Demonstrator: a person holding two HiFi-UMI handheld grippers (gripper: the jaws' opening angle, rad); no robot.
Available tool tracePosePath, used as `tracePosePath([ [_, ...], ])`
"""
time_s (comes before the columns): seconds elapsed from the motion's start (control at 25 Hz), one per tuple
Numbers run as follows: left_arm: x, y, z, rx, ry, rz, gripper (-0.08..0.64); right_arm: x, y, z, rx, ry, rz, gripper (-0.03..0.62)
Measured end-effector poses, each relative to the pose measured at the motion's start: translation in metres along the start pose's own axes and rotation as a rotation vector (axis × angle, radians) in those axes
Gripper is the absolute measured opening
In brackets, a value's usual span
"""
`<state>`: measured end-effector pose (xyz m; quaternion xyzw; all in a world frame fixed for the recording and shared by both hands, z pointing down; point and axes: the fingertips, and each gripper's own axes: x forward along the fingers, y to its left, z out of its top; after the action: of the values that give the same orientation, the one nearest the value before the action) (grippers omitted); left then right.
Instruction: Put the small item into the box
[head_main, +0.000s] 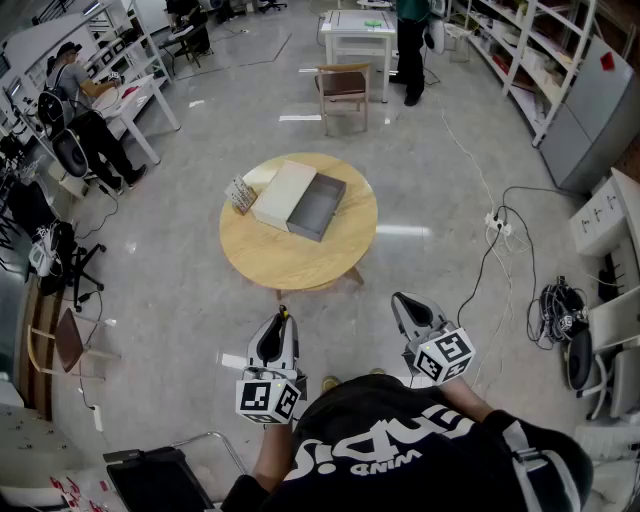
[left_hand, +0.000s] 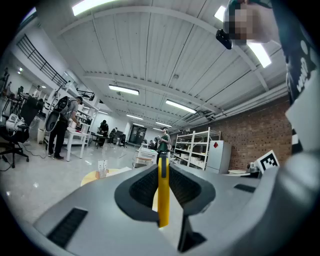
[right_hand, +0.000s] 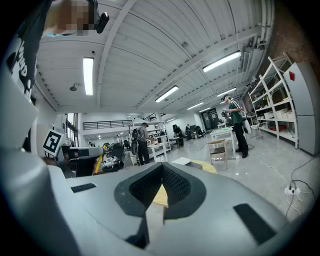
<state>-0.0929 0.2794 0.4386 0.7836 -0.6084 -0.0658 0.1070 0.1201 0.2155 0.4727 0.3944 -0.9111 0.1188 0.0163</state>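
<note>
Grippers were both held low in front of the person, short of the round wooden table (head_main: 300, 258) and not over it. The left gripper (head_main: 281, 318) was clamped on a thin yellow stick (left_hand: 163, 200) with a dark tip. It stood pretty much upright between the jaws and poked out past them. You could just catch the tip of it from above too, though it was tiny there. The right gripper (head_main: 403, 299) had its jaws pressed together with nothing between them, and through the gap behind the tips you only saw a bit of the tabletop.

So the small item was up in the left gripper, well apart from the box (head_main: 318, 208). The box sat open near the middle of the table, grey inside and nothing in it that I could see. A flat white lid (head_main: 284, 194) lay right against its left side, touching it. Just beside the lid, at the table's left edge, stood a little card-like stand (head_main: 240, 194), too small to make out properly.

Beyond the table there was a wooden chair (head_main: 342, 88), and cables trailed across the floor (head_main: 497, 222) off to the right.
</note>
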Motion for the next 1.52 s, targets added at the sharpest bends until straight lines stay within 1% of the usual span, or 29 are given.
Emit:
tracePosePath([
  [0.32,0.005,0.000,-0.002,-0.001,0.000,-0.002,0.072,0.004,0.000,0.000,-0.003,0.004,0.012,0.003],
  [0.52,0.009,-0.009,0.001,0.005,-0.002,0.008,0.072,-0.002,-0.003,0.004,0.020,-0.003,0.035,0.003],
  [0.76,0.016,-0.032,-0.009,0.012,-0.012,0.035,0.072,-0.024,-0.024,-0.005,0.014,0.011,0.070,0.004],
  [0.96,0.017,-0.032,-0.010,0.018,-0.038,0.076,0.072,-0.032,-0.036,-0.014,0.011,0.036,0.085,0.003],
  [1.16,0.025,-0.033,-0.005,0.026,-0.051,0.102,0.072,-0.031,-0.057,-0.013,0.018,0.039,0.077,0.003],
  [1.32,0.037,-0.029,-0.003,0.026,-0.059,0.096,0.072,-0.020,-0.062,-0.011,0.007,0.038,0.077,0.003],
  [1.52,0.062,-0.022,-0.005,0.031,-0.057,0.067,0.072,0.000,-0.074,-0.010,0.006,0.029,0.070,0.003],
])
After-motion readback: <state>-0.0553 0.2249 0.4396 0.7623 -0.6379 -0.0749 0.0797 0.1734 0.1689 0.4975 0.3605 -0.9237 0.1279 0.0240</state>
